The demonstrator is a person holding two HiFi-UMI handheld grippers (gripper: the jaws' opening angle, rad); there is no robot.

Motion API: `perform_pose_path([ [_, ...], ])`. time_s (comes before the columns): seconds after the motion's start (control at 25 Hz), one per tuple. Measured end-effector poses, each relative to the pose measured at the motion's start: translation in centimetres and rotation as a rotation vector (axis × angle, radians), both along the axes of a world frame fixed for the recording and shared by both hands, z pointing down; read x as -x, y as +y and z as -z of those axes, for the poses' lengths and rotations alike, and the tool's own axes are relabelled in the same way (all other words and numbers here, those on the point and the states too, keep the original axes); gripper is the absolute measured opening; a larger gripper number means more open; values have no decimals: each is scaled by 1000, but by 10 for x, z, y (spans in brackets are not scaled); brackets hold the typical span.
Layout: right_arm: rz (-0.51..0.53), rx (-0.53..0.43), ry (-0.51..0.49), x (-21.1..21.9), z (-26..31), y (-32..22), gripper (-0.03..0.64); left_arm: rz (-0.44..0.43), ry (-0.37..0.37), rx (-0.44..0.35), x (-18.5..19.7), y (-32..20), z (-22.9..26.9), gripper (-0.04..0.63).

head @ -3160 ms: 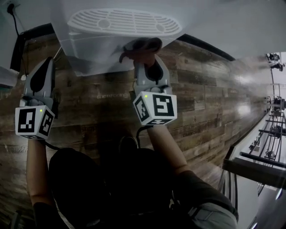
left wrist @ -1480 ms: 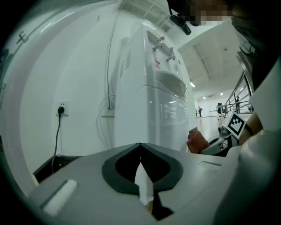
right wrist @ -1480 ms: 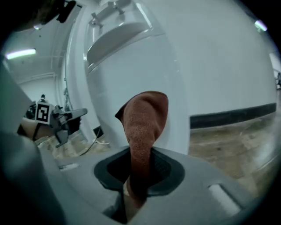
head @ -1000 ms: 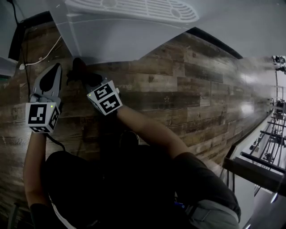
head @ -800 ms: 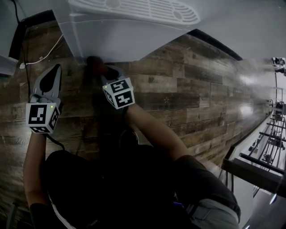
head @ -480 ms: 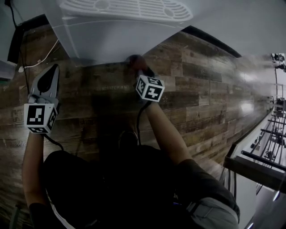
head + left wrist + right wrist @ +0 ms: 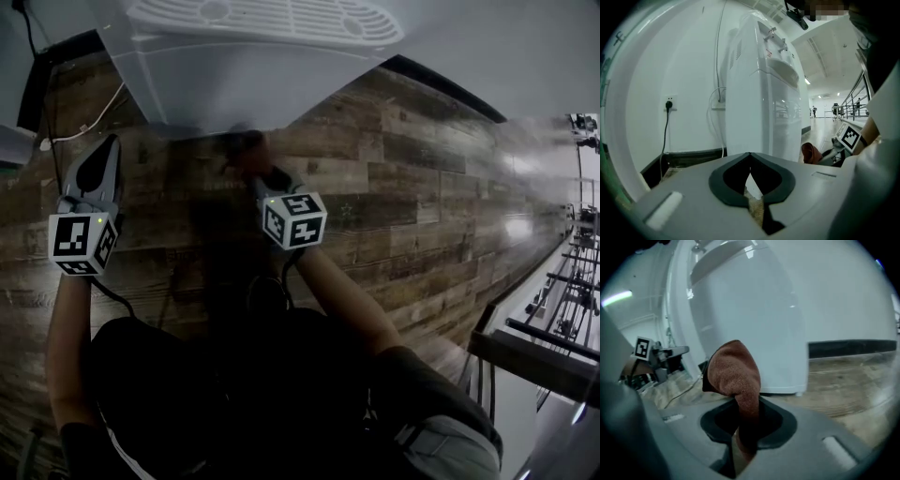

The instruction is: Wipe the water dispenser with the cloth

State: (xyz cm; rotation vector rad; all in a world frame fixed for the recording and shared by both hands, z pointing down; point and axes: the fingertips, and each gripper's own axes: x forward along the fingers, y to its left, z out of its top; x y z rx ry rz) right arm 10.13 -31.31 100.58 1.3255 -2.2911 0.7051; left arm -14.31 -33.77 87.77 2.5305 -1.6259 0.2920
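Head view, water dispenser (image 7: 262,80): a tall white box that stands on the wood floor (image 7: 403,187). We look down on its top.
Head view, right gripper (image 7: 251,161): it reaches low, to the bottom front of the dispenser. I think this is so the cloth (image 7: 244,145) at its tip can rub that low part.
Head view, left gripper (image 7: 106,145): it sits off to the left, near the dispenser but apart from it. It looks like it is kept out of the way.
Left gripper view, claw: the two jaws are pressed together with nothing in them.
Left gripper view, dispenser: it stands straight up. Its long way runs from floor to top, and the taps face right.
Left gripper view, cloth: a small brown lump low down, just beside the foot of the dispenser.
Right gripper view, claw: it is squeezed tight on the cloth, so the cloth cannot slip while rubbing.
Right gripper view, cloth's way: its long way runs out along the jaws, and the top flops over to the left.
Right gripper view, cloth's place: right at the low front of the dispenser. I cannot tell if it touches.
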Motion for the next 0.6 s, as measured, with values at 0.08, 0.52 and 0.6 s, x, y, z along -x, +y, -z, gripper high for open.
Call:
perform_pose_path([
  [0.08,150,7,-47,59,4,12,64,6,2,14,4,5,-8,20],
  [0.52,237,60,-82,170,13,-30,64,99,129,29,42,23,8,20],
  [0.6,212,62,-96,169,33,-30,64,115,121,5,55,26,30,20],
])
